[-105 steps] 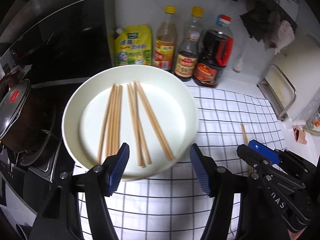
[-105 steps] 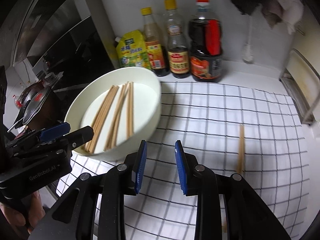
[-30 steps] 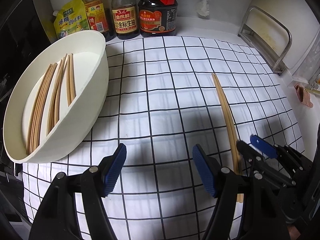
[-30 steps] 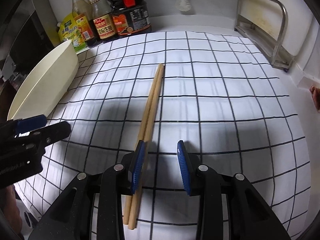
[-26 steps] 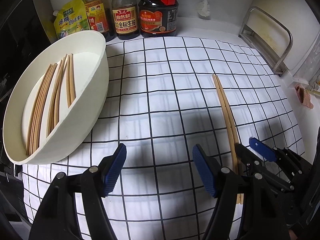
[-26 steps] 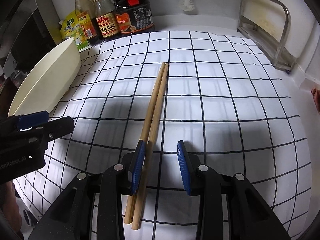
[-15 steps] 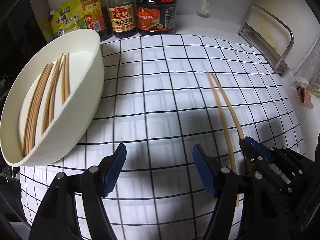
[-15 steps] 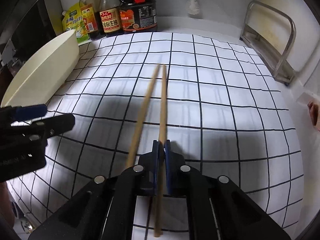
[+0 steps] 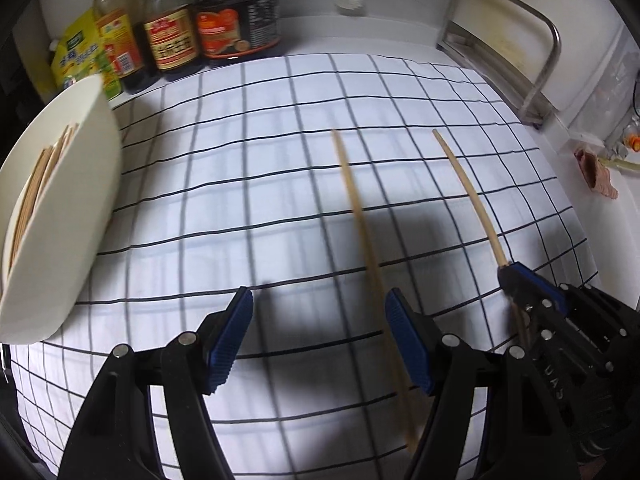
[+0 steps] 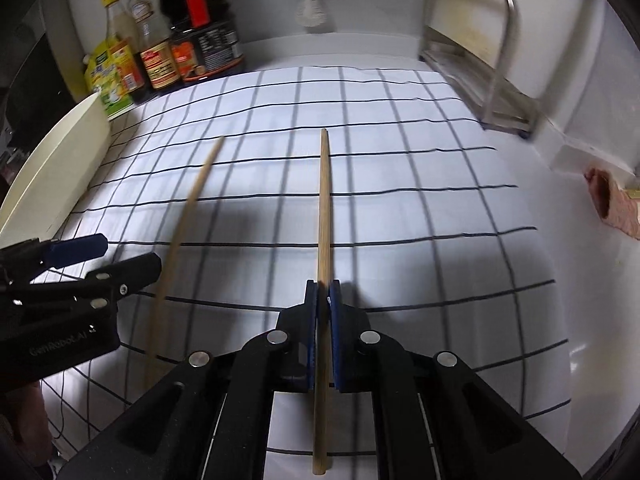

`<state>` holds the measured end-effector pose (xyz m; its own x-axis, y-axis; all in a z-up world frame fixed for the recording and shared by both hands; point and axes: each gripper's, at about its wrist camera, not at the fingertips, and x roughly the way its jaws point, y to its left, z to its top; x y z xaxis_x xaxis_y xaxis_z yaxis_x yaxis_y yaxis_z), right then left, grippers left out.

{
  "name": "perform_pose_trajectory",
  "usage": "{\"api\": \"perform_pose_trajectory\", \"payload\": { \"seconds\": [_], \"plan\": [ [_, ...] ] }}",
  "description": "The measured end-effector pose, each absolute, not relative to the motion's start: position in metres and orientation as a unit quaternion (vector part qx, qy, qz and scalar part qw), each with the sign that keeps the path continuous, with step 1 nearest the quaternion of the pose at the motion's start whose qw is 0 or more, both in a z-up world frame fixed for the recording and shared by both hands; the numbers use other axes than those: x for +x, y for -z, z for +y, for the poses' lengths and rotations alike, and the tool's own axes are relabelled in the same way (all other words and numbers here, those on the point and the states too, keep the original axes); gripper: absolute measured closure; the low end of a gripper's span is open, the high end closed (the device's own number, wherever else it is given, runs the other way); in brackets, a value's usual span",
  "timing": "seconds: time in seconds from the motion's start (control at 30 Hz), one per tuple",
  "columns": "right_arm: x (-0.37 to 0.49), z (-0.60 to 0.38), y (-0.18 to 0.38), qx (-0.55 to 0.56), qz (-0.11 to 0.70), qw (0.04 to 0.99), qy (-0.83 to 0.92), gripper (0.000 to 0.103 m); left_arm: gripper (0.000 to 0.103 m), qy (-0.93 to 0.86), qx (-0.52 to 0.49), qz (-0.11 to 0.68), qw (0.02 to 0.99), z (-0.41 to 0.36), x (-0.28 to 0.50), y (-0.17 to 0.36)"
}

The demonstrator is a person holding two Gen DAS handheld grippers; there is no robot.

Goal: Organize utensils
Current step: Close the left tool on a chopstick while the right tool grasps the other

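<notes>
My right gripper (image 10: 323,292) is pressed together on one chopstick (image 10: 323,208). The blue pads clamp the stick toward its rear part; the long front portion runs straight ahead of the gripper, and a short tail shows behind the pads. In the left wrist view the same stick (image 9: 468,196) rises from the right gripper (image 9: 510,276) at the right edge.

A second chopstick (image 10: 180,248) lies to the left of the held one, apart from it and angled, with its far tip pointing toward the bottles. It is blurred in both views. In the left wrist view this second chopstick (image 9: 366,240) passes just beside the right-hand pad of my left gripper (image 9: 320,340); whether it touches the pad I cannot tell.

My left gripper stands spread, with nothing between its pads. It also shows at the left edge of the right wrist view (image 10: 92,256).

The surface carries a white cloth with a black grid (image 9: 248,184). A white bowl (image 9: 76,216) sits at the cloth's left edge and holds several more chopsticks (image 9: 36,188). Sauce bottles (image 9: 172,36) and a yellow-green pouch (image 9: 76,60) stand against the back wall. A metal rack (image 9: 516,40) stands at the right rear.
</notes>
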<state>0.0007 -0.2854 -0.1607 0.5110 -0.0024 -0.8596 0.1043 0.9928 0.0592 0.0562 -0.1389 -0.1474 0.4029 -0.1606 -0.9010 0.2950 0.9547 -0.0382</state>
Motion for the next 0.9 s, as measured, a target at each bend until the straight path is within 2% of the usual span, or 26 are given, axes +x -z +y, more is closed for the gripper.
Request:
{"api": "perform_pose_trajectory", "payload": {
  "seconds": [0.23, 0.33, 0.37, 0.4, 0.53, 0.67, 0.73, 0.77, 0.83, 0.87, 0.9],
  "plan": [
    [-0.004, -0.300, 0.160, 0.062, 0.492, 0.868, 0.030, 0.096, 0.035, 0.128, 0.079, 0.523, 0.839, -0.153, 0.054, 0.156],
    [-0.005, -0.304, 0.157, 0.061, 0.489, 0.869, 0.034, 0.078, 0.035, 0.121, 0.083, 0.515, 0.845, -0.153, 0.053, 0.156],
    [-0.004, -0.304, 0.157, 0.058, 0.487, 0.871, 0.035, 0.068, 0.035, 0.120, 0.083, 0.513, 0.846, -0.153, 0.053, 0.157],
    [-0.004, -0.304, 0.156, 0.054, 0.486, 0.871, 0.034, 0.064, 0.033, 0.115, 0.083, 0.511, 0.848, -0.152, 0.053, 0.157],
    [-0.003, -0.303, 0.161, 0.036, 0.486, 0.873, 0.034, 0.064, 0.029, 0.105, 0.084, 0.505, 0.852, -0.152, 0.055, 0.157],
    [0.001, -0.297, 0.162, 0.006, 0.480, 0.877, 0.038, 0.064, 0.033, 0.099, 0.087, 0.494, 0.860, -0.155, 0.056, 0.157],
    [0.004, -0.296, 0.162, 0.007, 0.479, 0.877, 0.035, 0.065, 0.051, 0.114, 0.081, 0.494, 0.858, -0.158, 0.054, 0.156],
    [0.005, -0.295, 0.162, 0.006, 0.478, 0.878, 0.032, 0.070, 0.055, 0.121, 0.083, 0.495, 0.857, -0.160, 0.053, 0.155],
    [0.006, -0.291, 0.162, -0.001, 0.479, 0.878, 0.025, 0.083, 0.079, 0.134, 0.084, 0.496, 0.854, -0.166, 0.050, 0.154],
    [0.006, -0.289, 0.162, -0.005, 0.479, 0.877, 0.023, 0.092, 0.085, 0.135, 0.087, 0.497, 0.853, -0.169, 0.050, 0.154],
    [0.007, -0.287, 0.162, -0.007, 0.481, 0.877, 0.022, 0.096, 0.094, 0.139, 0.087, 0.499, 0.851, -0.170, 0.049, 0.154]
  ]
}}
